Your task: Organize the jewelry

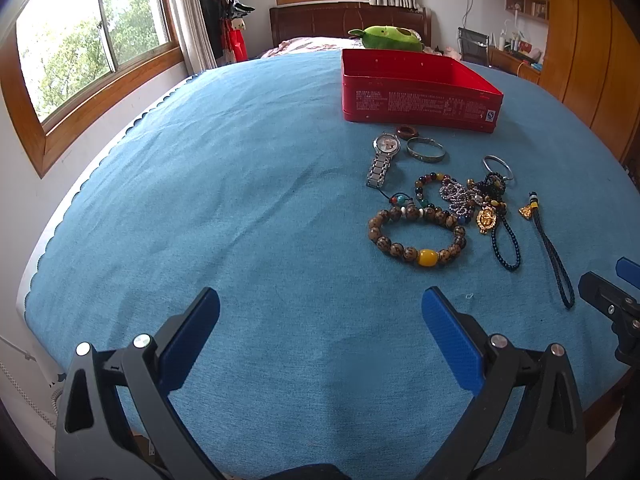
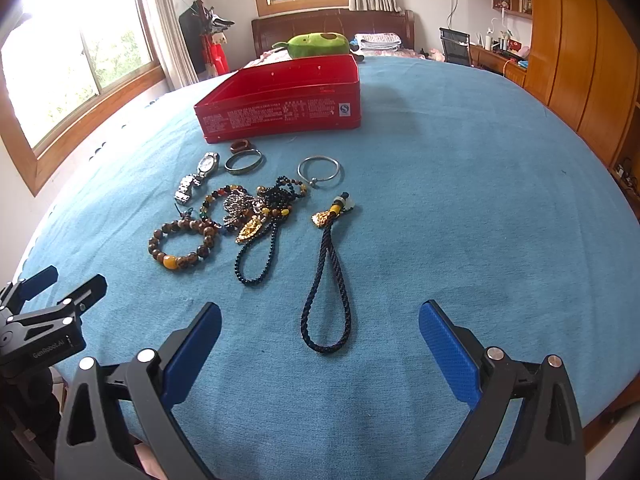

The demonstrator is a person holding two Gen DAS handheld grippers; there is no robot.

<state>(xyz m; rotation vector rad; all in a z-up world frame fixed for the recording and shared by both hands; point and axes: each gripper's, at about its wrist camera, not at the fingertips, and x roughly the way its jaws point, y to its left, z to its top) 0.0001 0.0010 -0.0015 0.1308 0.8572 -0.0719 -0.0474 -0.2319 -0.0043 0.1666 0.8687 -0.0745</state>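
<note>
A pile of jewelry lies on the blue cloth in front of an open red tin box [image 1: 420,92] [image 2: 284,100]. It holds a brown bead bracelet with a yellow bead [image 1: 416,236] [image 2: 182,242], a silver watch [image 1: 382,160] [image 2: 198,176], a green bangle [image 1: 426,150] [image 2: 243,161], a silver ring bangle [image 1: 497,167] [image 2: 319,171], a tangle of bead strings [image 1: 468,196] [image 2: 256,204] and a dark cord loop with a gold charm [image 1: 550,248] [image 2: 326,280]. My left gripper [image 1: 320,316] is open and empty, left of the pile. My right gripper [image 2: 320,332] is open and empty, just short of the cord loop.
The blue cloth [image 1: 240,200] covers a table. A small brown ring [image 1: 407,132] [image 2: 240,145] lies by the tin. A bed with a green plush toy [image 1: 386,38] stands behind, windows to the left, wooden cabinets [image 2: 580,60] to the right.
</note>
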